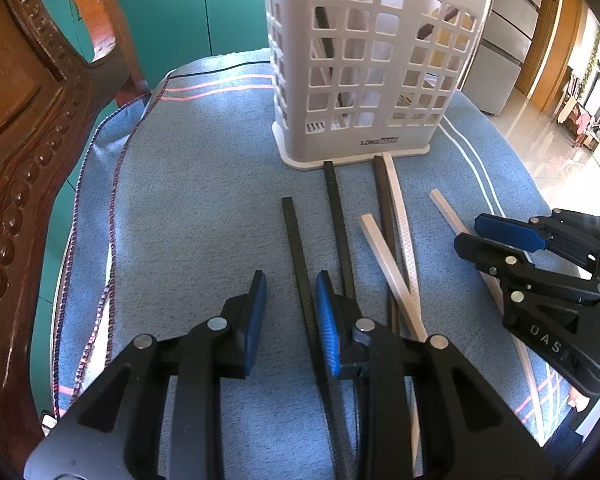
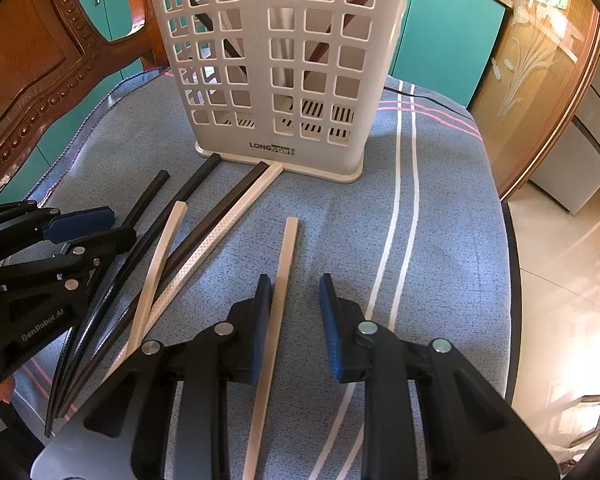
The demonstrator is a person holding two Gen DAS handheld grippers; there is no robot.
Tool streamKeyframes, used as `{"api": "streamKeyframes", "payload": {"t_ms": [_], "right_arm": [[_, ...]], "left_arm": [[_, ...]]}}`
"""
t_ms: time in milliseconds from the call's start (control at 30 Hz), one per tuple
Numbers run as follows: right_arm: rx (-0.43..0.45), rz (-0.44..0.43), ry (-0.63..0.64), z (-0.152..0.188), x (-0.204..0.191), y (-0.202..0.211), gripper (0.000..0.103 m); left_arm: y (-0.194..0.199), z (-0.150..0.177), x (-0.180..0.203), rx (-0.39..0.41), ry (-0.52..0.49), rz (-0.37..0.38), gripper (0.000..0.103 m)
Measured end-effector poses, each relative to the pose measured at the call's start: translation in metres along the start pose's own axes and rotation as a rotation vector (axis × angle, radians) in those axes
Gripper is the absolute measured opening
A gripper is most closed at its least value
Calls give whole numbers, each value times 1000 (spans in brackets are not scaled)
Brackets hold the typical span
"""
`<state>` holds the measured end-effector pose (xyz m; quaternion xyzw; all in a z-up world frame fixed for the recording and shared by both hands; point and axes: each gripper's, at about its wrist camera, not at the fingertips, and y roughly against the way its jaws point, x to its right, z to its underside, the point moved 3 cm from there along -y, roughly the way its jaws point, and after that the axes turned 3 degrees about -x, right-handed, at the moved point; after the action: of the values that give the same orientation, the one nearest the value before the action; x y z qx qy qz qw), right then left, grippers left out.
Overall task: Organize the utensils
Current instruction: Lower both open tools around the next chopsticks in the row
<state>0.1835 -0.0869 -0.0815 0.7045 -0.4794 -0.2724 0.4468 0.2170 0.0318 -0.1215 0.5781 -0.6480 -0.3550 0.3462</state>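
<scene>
Six chopsticks lie loose on the blue cloth (image 2: 452,216) before the grey utensil holder (image 2: 272,68), which already holds a few. A pale chopstick (image 2: 278,304) lies between the right gripper (image 2: 296,320) pads, jaws parted and unclenched. The left gripper (image 1: 290,320) hangs beside a black chopstick (image 1: 300,264), released, grasping nothing. The step looks like pickup: next, clamping the pale stick and lifting it into the holder.

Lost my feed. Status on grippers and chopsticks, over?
Both grippers open, nothing held. Right gripper straddles a cream chopstick; left gripper beside a black chopstick. Holder upright ahead, path clear.
</scene>
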Motion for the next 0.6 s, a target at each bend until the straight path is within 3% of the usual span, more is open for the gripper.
{"api": "streamKeyframes", "payload": {"t_ms": [300, 600], "right_arm": [[-2, 12, -29, -2, 10, 0, 26], [0, 11, -39, -2, 10, -1, 26]], "left_arm": [[-1, -2, -5, 0, 7, -15, 27], [-1, -1, -2, 0, -3, -15, 34]]}}
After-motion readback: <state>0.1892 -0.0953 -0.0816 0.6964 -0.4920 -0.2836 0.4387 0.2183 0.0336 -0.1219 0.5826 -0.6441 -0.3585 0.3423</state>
